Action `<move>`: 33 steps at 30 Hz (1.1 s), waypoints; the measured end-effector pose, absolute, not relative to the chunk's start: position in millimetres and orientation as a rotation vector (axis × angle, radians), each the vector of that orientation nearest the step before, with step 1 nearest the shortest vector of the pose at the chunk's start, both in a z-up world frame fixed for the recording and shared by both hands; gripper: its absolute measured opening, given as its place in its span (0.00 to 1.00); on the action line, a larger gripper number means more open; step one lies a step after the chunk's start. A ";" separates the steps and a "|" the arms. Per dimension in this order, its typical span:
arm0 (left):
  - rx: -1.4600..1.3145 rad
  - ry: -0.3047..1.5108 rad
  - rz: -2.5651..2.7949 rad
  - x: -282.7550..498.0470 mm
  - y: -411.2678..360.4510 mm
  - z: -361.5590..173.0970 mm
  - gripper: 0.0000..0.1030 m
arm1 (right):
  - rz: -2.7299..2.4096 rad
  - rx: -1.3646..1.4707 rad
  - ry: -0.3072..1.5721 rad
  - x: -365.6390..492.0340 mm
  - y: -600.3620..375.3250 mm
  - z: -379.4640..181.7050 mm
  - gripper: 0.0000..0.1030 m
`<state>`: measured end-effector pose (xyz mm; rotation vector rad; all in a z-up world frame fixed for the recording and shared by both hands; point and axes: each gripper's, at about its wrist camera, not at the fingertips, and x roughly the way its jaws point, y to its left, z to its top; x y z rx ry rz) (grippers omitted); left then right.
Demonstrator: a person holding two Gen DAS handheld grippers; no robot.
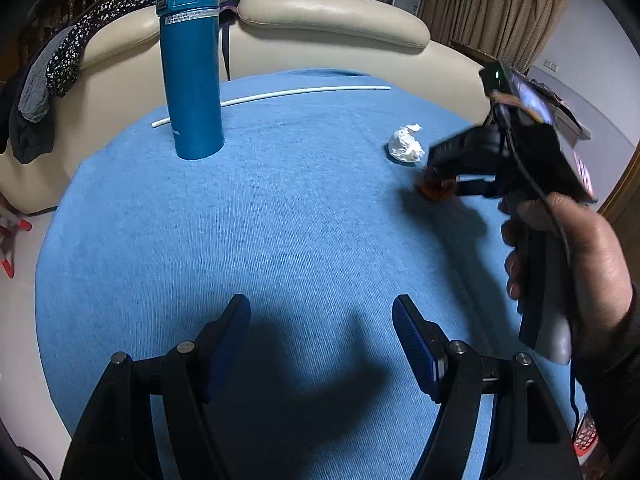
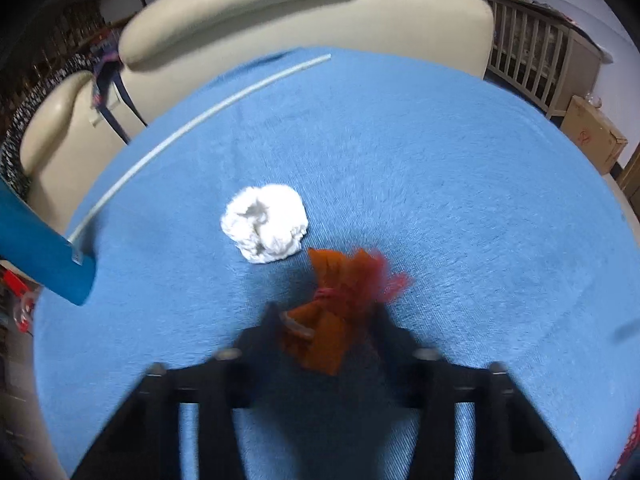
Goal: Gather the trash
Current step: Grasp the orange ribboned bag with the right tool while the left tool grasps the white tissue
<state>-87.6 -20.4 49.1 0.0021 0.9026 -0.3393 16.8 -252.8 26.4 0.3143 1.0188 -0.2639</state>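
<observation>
Left wrist view: left tongs [image 1: 320, 334], spread wide with nothing between the blue pads, hanging over the blue-covered surface [image 1: 280, 220]. Flask [image 1: 192, 64], teal, upright, far left on the surface. Thin white tube [image 1: 280, 95], lying along the far edge behind the flask. Tissue wad [image 1: 406, 145], white, crumpled, far right on the surface. Orange wrapper [image 1: 436, 190], just in front of the wad, at the tip of the right tongs [image 1: 438, 184], which a hand [image 1: 568, 248] holds by the black grip. Cream sofa [image 1: 332, 20] behind the surface, dark clothes draped on its left arm. Right wrist view, blurred: right tongs [image 2: 326, 320], fingers drawn in on either side of the orange wrapper [image 2: 332, 312], clasping its crumpled body; the wrapper's upper end sticks out past the fingertips. Tissue wad [image 2: 266, 228], just up-left of the wrapper, apart from it, lying on the surface [image 2: 460, 200]. White tube [image 2: 192, 128], running diagonally toward the far edge. Flask [image 2: 44, 256], at the left border. Sofa [image 2: 248, 4] beyond.
</observation>
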 end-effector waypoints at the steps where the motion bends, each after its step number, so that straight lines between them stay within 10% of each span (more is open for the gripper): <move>1: 0.005 0.901 -0.339 -84.9 -21.6 49.8 0.72 | -0.248 0.319 1.027 17.7 -254.0 22.8 0.35; 29: 0.166 0.961 -0.445 99.2 -205.4 37.7 0.71 | -0.168 0.498 0.953 -75.3 -351.9 13.5 0.24; 31: 0.164 0.999 -0.445 104.0 -203.9 29.4 0.35 | -0.165 0.499 0.952 -75.0 -351.5 13.2 0.24; 33: 0.154 0.988 -0.437 98.9 -197.9 31.5 0.33 | -0.163 0.502 0.950 -77.0 -352.4 13.4 0.24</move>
